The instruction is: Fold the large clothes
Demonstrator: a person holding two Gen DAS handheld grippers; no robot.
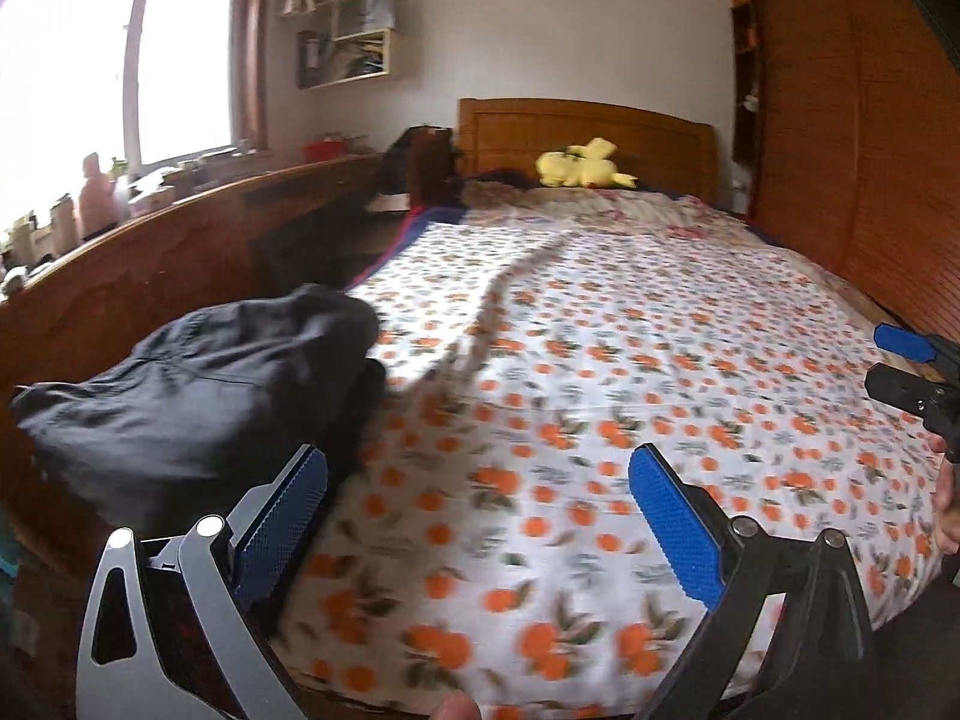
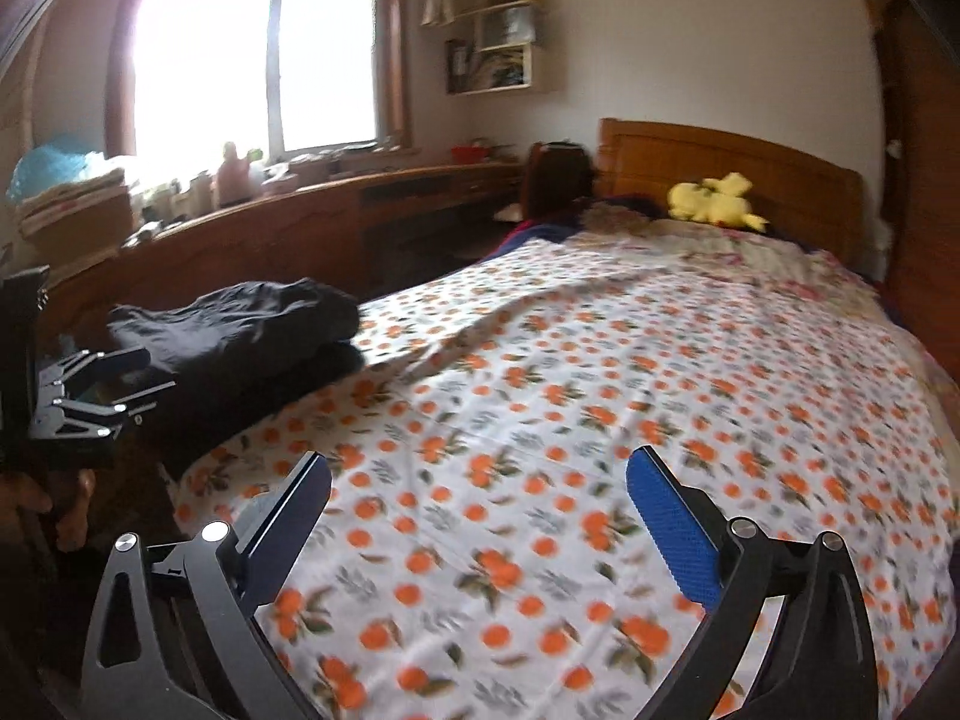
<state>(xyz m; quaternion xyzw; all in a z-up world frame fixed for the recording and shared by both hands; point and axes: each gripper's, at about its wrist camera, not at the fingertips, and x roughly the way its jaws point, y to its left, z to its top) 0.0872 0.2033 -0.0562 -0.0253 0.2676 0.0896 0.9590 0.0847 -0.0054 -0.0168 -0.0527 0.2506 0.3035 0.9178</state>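
Observation:
A black garment (image 1: 198,384) lies bunched in a heap at the near left corner of the bed (image 1: 600,360); it also shows in the right wrist view (image 2: 240,324). My left gripper (image 1: 480,474) is open and empty, just right of the heap, above the orange-print sheet. My right gripper (image 2: 480,480) is open and empty over the sheet (image 2: 570,420), well right of the garment. The right gripper shows at the right edge of the left wrist view (image 1: 912,369); the left gripper shows at the left edge of the right wrist view (image 2: 102,390).
A yellow plush toy (image 1: 585,165) lies by the wooden headboard (image 1: 588,132). A long wooden desk (image 1: 180,240) with clutter runs under the window on the left. A wooden wardrobe (image 1: 858,120) stands on the right. Wall shelves (image 1: 354,30) hang above.

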